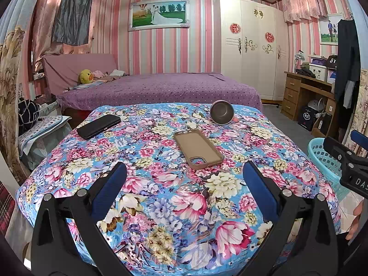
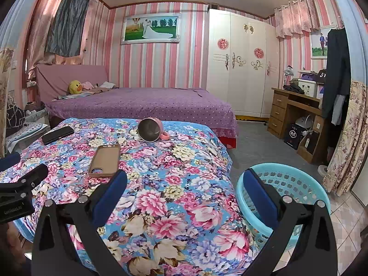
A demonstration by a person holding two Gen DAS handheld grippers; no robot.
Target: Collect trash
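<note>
Hovering spread and empty over flowered cloth (image 1: 184, 207): left gripper (image 1: 184, 179), right gripper (image 2: 184, 186).
Lying across frame centre, left to right: black phone (image 1: 99, 126), tan phone case (image 1: 197, 149), tipped metal cup (image 1: 222, 112); at far right, teal basket (image 2: 287, 179) beside the cloth's edge.

The turquoise basket (image 1: 326, 161) at the left wrist view's right edge is partly hidden behind the right gripper (image 1: 345, 158). In the right wrist view, the basket's floor is covered by that gripper's own finger, and the left gripper (image 2: 23, 170) is cut off at the left edge.

Both wrist views low over floral-covered table (image 1: 142, 161), facing purple bed (image 1: 161, 87); right view set rightward, catching blue basket (image 2: 287, 184)
</note>
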